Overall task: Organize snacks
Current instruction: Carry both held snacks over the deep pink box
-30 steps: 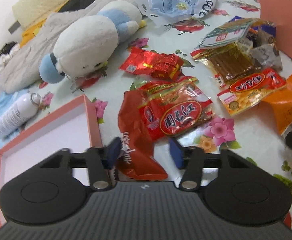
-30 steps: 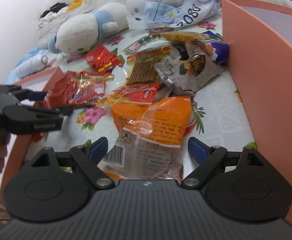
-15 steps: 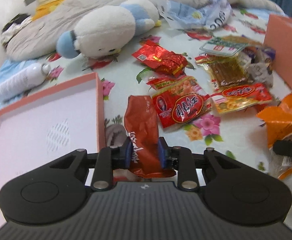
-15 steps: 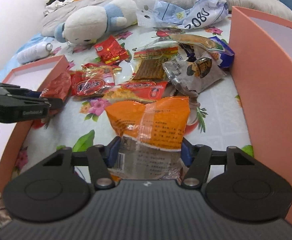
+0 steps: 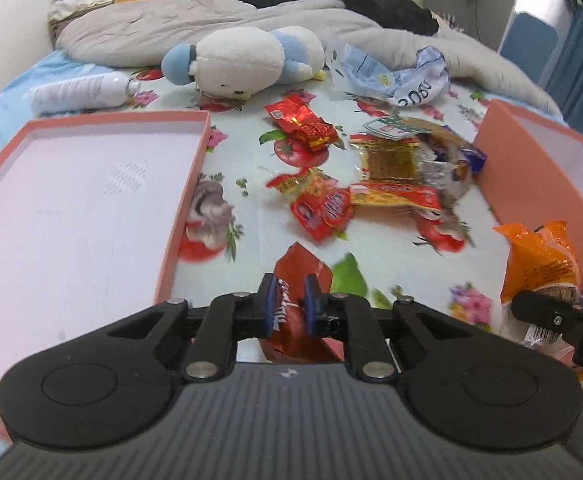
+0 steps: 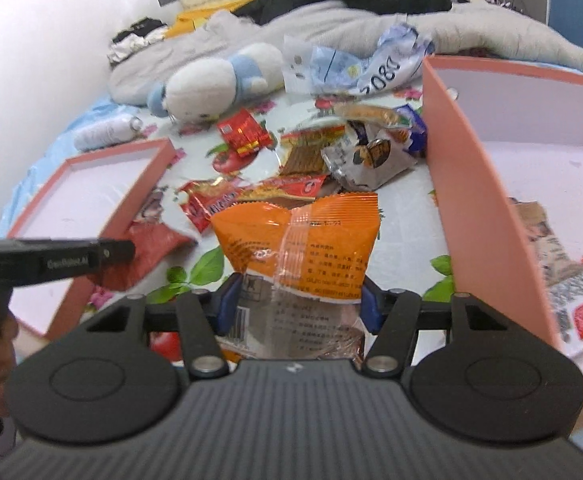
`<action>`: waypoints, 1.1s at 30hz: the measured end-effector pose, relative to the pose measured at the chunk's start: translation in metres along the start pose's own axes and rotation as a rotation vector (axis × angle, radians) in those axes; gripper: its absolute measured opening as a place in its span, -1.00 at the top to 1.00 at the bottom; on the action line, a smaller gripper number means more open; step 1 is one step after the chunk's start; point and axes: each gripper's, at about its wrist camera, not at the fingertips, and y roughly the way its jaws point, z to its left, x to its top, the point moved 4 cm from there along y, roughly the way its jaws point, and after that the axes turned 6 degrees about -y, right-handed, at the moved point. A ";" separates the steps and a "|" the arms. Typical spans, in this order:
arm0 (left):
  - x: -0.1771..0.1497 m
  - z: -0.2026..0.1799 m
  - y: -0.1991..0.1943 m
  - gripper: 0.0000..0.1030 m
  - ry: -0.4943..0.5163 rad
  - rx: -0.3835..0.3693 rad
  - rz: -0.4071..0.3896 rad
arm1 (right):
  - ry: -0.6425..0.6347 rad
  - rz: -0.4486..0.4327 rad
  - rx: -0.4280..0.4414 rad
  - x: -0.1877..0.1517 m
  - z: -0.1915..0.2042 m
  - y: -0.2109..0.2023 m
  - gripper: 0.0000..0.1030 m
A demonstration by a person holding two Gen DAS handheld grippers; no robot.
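My left gripper (image 5: 287,296) has a dark red snack packet (image 5: 299,264) between its blue pads, and its jaws are closing on it; the packet is pinched and lifted off the flowered sheet. In the right wrist view this left gripper (image 6: 125,251) hangs beside the shallow pink tray (image 6: 139,196), the red packet (image 6: 151,246) dangling from it. My right gripper (image 6: 297,300) is shut on an orange snack bag (image 6: 299,236), held up in front of the tall pink box (image 6: 483,200). The same orange bag (image 5: 539,260) shows at the right of the left wrist view.
Loose snack packets (image 5: 395,168) lie heaped between the tray (image 5: 183,200) and the box (image 5: 531,184). The box holds some packets (image 6: 563,280). Behind are a plush toy (image 5: 243,60), a white bottle (image 5: 79,92), a crumpled plastic bag (image 5: 395,80) and a grey blanket (image 5: 195,20).
Both grippers shut on their packets and rose. The left one took the red packet off the sheet and pulled back beside the tray; the right one lifted the orange bag.
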 end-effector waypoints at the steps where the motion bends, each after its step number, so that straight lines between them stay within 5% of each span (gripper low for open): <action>1: -0.006 -0.002 -0.004 0.70 -0.004 0.003 -0.002 | -0.002 -0.008 0.004 -0.002 0.000 -0.007 -0.18; 13: -0.058 -0.027 -0.049 0.74 -0.145 -0.074 -0.006 | -0.022 0.011 0.054 -0.033 -0.007 -0.054 -0.18; 33: -0.021 -0.103 -0.152 0.75 -0.102 -0.219 -0.190 | -0.011 -0.146 0.033 -0.007 -0.037 -0.134 -0.18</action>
